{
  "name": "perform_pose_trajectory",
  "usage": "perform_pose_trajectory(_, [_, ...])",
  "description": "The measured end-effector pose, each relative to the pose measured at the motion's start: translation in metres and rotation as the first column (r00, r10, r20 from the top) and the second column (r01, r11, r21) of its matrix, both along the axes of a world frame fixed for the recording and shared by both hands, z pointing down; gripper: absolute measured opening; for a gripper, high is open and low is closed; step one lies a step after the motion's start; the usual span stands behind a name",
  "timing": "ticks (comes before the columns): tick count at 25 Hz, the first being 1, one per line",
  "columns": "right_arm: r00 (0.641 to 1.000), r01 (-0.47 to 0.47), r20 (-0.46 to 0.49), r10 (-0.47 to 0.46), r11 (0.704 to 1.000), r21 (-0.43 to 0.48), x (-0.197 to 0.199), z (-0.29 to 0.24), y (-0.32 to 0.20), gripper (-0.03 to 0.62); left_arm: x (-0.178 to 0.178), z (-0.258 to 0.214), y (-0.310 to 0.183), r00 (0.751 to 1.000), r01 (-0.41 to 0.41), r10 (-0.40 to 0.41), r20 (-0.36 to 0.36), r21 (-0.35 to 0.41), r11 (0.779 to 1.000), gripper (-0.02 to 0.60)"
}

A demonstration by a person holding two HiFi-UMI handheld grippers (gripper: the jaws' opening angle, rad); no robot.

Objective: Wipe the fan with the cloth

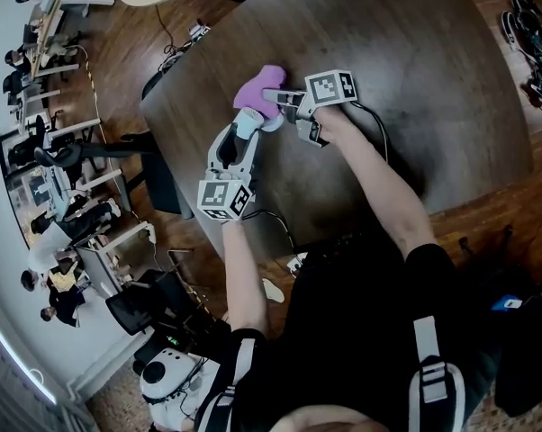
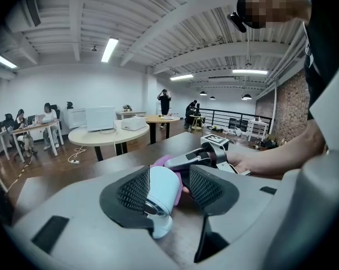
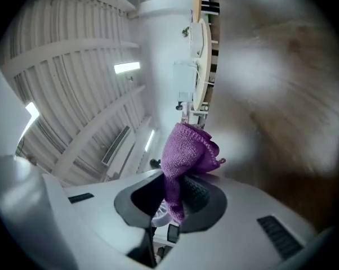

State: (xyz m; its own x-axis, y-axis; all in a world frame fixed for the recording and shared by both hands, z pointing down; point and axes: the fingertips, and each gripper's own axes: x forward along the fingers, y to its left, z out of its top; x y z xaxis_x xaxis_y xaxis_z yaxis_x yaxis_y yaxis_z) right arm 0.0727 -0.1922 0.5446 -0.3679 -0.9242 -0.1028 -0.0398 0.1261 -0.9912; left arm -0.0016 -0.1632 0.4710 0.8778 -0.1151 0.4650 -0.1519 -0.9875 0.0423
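Left tool (image 2: 169, 190) clamps the small pale-blue plastic fan (image 2: 158, 185) over the dark wooden worktop (image 1: 433, 88). Right tool (image 3: 172, 198) pinches the purple terry cloth (image 3: 183, 151) at the fan's one o'clock. Wiping looks underway, far from finished.

No word, number or brand name can be read in any view. The left marker cube (image 1: 224, 198) on the left claw (image 1: 249, 126) and the right marker cube (image 1: 330, 86) on the right claw (image 1: 276, 98) carry only black-and-white square patterns, not letters or digits. Anything printed in the room behind is too small or too blurred to make out.
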Motion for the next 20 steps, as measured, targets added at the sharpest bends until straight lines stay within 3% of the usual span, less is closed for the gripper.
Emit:
perform_pose_trajectory(4, [0.993, 0.119, -0.002, -0.119, 0.99, -0.076, -0.038, 0.024, -0.004, 0.056, 0.0, 0.0, 0.002, 1.0, 0.01, -0.01, -0.006, -0.004, 1.0, 0.235])
perform_pose_trajectory(9, [0.987, 0.162, 0.021, -0.16, 0.981, -0.109, -0.044, 0.031, -0.002, 0.056, 0.0, 0.0, 0.003, 1.0, 0.008, -0.008, -0.009, -0.003, 1.0, 0.235])
perform_pose_trajectory(11, [0.973, 0.197, -0.087, -0.214, 0.965, -0.17, -0.044, 0.041, 0.002, 0.057, 0.0, 0.0, 0.002, 1.0, 0.007, -0.007, -0.012, -0.001, 1.0, 0.235])
perform_pose_trajectory(13, [0.924, 0.204, -0.259, -0.283, 0.933, -0.295, -0.045, 0.068, 0.008, 0.057, 0.0, 0.0, 0.001, 1.0, 0.007, -0.007, -0.013, 0.0, 1.0, 0.235])
perform_pose_trajectory(15, [0.878, 0.178, -0.357, -0.318, 0.911, -0.373, -0.043, 0.088, 0.016, 0.057, -0.002, 0.001, 0.002, 1.0, 0.007, -0.007, -0.009, 0.0, 1.0, 0.235])
perform_pose_trajectory(17, [0.876, 0.141, -0.393, -0.28, 0.927, -0.347, -0.034, 0.076, 0.019, 0.056, -0.003, 0.002, 0.005, 1.0, 0.002, -0.002, -0.007, 0.001, 1.0, 0.235])
perform_pose_trajectory(20, [0.924, 0.07, -0.366, -0.115, 0.989, -0.133, -0.008, 0.009, 0.014, 0.057, -0.001, 0.002, 0.005, 1.0, -0.001, 0.001, -0.012, 0.005, 1.0, 0.235])
